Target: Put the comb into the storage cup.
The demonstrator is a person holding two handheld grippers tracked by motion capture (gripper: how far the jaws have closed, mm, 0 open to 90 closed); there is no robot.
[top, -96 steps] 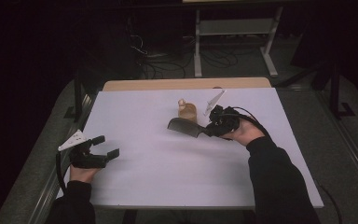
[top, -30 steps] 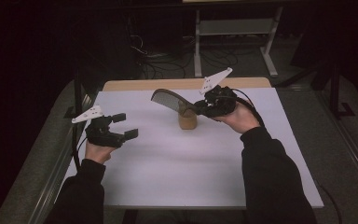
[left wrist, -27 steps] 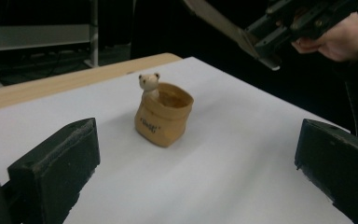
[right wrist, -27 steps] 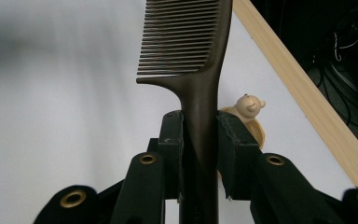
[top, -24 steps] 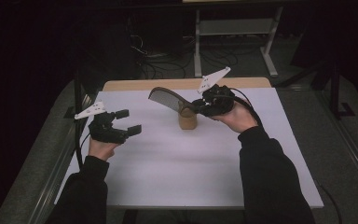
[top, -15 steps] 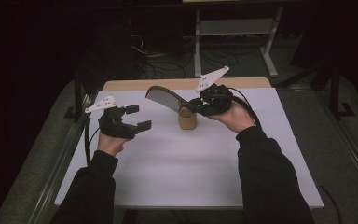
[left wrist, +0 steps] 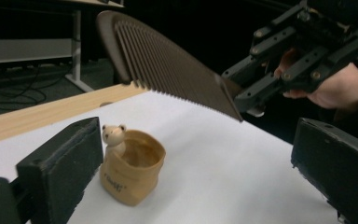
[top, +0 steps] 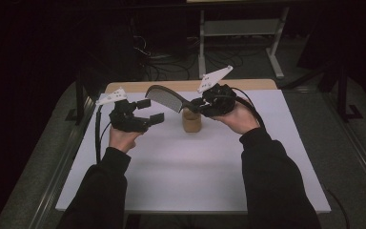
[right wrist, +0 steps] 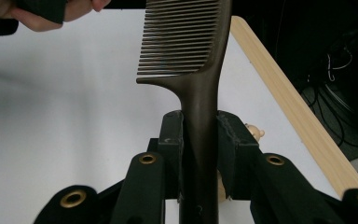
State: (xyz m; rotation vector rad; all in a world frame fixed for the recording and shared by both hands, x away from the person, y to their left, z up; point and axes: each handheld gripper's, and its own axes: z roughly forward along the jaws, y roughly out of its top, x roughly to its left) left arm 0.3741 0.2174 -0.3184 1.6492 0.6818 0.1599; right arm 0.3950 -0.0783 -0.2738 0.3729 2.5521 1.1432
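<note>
Brown comb (right wrist: 200, 121) handle clamped in right claw (right wrist: 200, 154) | left claw (left wrist: 191, 172) wide open, empty

Small print on tan bear cup (left wrist: 131, 173), illegible; no other text.

One comb (top: 166, 98), one bear-topped cup (top: 191, 121), two grippers (top: 140, 114) (top: 201, 102)
</note>
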